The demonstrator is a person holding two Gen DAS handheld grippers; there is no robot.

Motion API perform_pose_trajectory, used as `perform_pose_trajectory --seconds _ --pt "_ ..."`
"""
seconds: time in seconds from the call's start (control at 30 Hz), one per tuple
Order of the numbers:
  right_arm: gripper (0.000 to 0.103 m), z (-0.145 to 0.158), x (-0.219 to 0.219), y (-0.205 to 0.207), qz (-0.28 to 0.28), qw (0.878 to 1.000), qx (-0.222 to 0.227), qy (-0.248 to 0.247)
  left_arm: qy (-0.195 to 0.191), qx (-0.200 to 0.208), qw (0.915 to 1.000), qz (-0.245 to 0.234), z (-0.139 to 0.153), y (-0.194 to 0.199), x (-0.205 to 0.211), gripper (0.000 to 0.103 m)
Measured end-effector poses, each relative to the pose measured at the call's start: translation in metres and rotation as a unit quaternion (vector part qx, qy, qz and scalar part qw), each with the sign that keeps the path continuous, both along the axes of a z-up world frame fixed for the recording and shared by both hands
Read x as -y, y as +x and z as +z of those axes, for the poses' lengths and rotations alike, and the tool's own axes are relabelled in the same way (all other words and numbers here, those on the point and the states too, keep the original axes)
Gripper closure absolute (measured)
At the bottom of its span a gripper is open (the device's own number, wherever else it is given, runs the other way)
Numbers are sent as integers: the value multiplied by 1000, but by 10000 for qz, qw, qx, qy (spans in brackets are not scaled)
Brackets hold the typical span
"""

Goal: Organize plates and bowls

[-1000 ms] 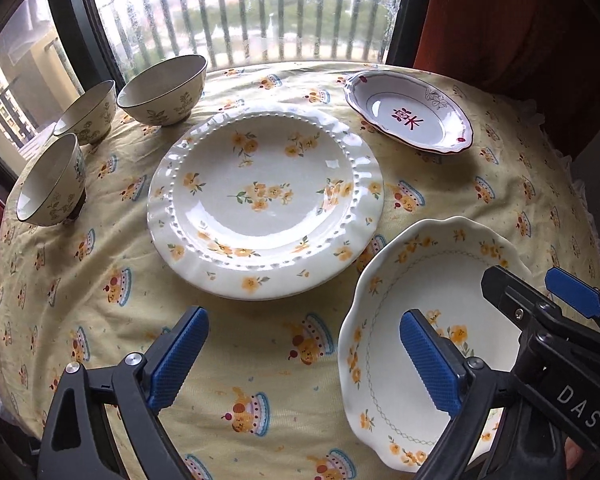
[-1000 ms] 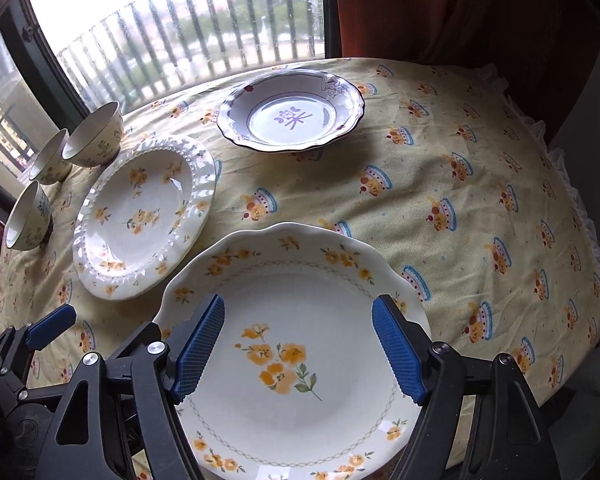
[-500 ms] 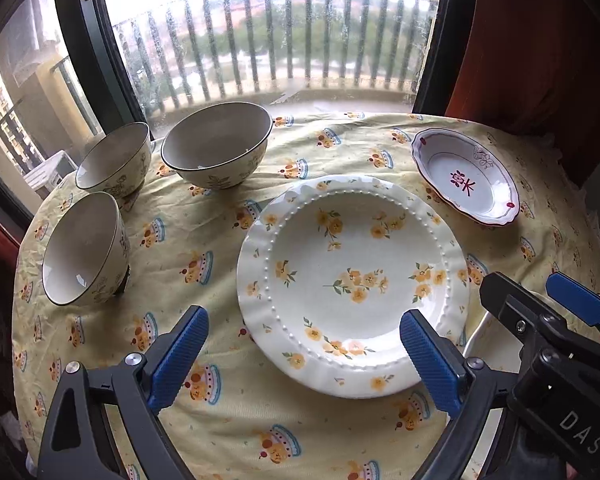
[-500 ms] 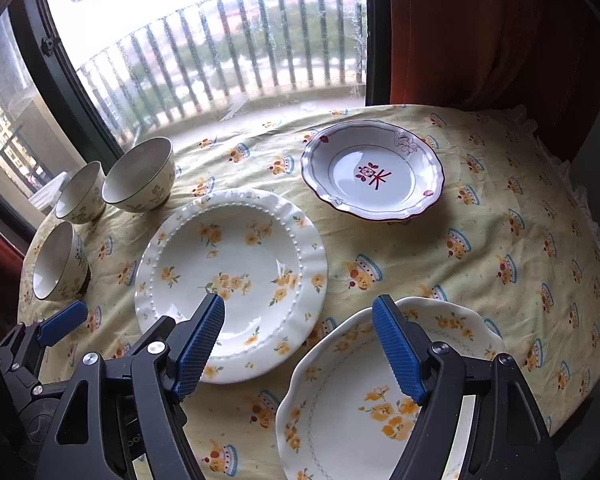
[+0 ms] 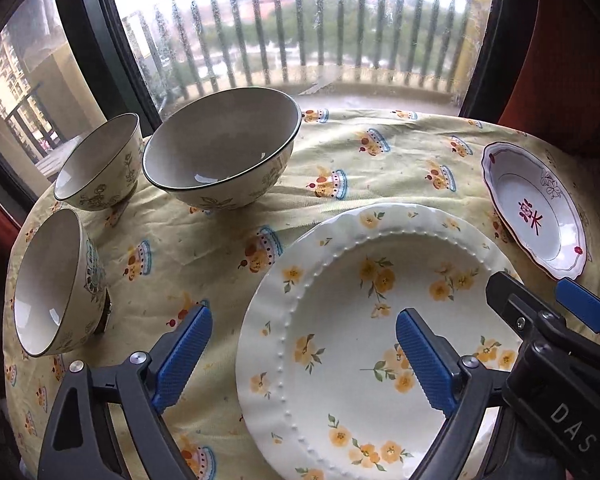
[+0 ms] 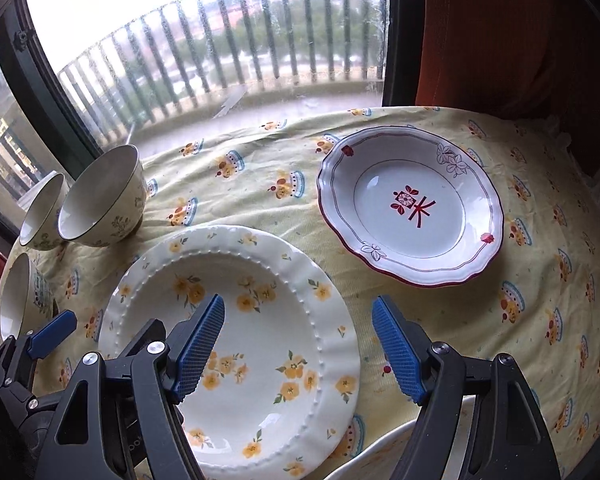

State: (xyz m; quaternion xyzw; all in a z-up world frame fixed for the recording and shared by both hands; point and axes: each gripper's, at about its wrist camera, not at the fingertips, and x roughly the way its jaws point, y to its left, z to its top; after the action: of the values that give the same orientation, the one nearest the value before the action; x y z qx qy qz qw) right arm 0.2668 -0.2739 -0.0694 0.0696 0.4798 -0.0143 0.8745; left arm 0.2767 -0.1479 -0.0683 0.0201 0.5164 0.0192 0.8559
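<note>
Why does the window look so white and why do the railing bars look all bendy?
Left wrist view: daylight washes the window out to white, and glints shine inside the big bowl. Right wrist view: the fisheye lens bows the railing and the window frame, and glare sits on the yellow-flower plate.

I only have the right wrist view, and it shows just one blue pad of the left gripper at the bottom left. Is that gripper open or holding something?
Observer: Open. The left wrist view shows the left gripper with both pads wide apart and nothing between them, over the left rim of the beaded flower plate.
Operator: My view cuts off the nearest bowl at the left edge. Is anything in it?
Observer: No. The near small bowl has a bare white inside.
Operator: And the bottom of the biggest one?
Observer: The large bowl is empty to the bottom, and it stands apart from the plate.
</note>
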Motion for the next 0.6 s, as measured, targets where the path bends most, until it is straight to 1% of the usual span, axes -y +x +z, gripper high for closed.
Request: perform_pose_trajectory --seconds 0.1,0.2,0.37,0.43,0.5,0.6 --pt "24 -15 -1 11 82 9998 -202 -8 -29 -181 9998 53 -13 5 -2 9" --pt "24 -24 0 17 137 9994 -317 -10 -26 -279 9996 105 -19 8 -2 10" --pt "24 -34 1 24 173 9988 -468 36 -222 -475 9984 192 -27 9 -3 15" --pt "24 -39 0 26 175 9983 -552 56 -194 -457 9986 168 -26 7 -2 16" --pt "24 -41 1 24 139 9981 -578 187 -189 -461 9987 129 -25 5 -2 16" --pt "24 -39 -3 21 59 9987 -498 88 -221 -472 9985 147 -26 4 -7 19"
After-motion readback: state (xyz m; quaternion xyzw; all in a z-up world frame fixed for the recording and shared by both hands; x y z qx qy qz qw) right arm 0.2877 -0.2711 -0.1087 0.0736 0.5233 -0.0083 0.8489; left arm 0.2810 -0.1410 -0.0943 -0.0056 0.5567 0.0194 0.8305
